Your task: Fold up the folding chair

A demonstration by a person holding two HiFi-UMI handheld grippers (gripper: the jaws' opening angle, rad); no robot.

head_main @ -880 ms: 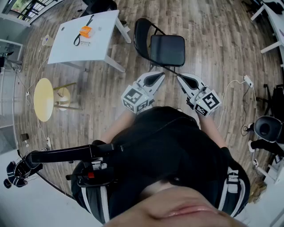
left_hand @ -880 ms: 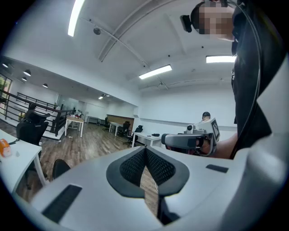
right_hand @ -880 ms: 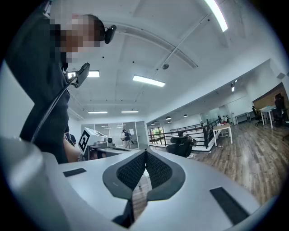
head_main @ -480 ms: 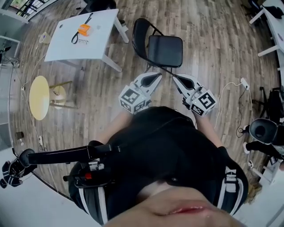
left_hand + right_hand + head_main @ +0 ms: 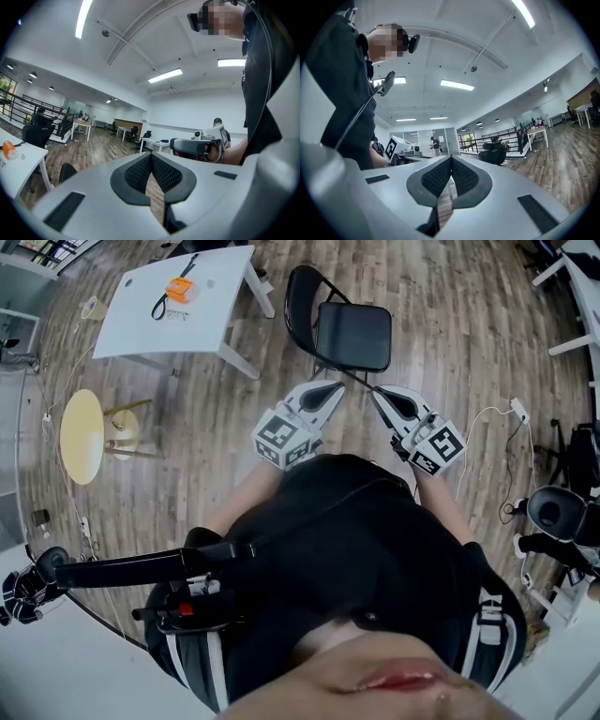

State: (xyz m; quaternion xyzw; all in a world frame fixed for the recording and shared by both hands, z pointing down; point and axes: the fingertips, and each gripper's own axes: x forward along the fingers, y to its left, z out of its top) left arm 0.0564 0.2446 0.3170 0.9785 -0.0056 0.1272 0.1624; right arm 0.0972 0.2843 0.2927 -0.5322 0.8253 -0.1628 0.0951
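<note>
The black folding chair (image 5: 353, 336) stands unfolded on the wooden floor, its seat towards me and its rounded backrest (image 5: 298, 298) at the far left. My left gripper (image 5: 336, 387) and my right gripper (image 5: 379, 394) hover side by side just short of the seat's near edge, apart from it. In the left gripper view the jaws (image 5: 151, 155) are shut on nothing, and the right gripper (image 5: 197, 146) shows beyond them. The right gripper view also has its jaws (image 5: 451, 159) shut and empty, with the left gripper's marker cube (image 5: 396, 149) to the left.
A white table (image 5: 202, 310) with an orange item (image 5: 178, 289) stands at the far left. A round yellow stool (image 5: 82, 435) is at the left. A white cable (image 5: 487, 427) and an office chair (image 5: 561, 514) lie to the right. A black pole (image 5: 122, 566) sits near my left hip.
The head view has swayed slightly. Both grippers keep their place before the chair seat, jaws still shut.
</note>
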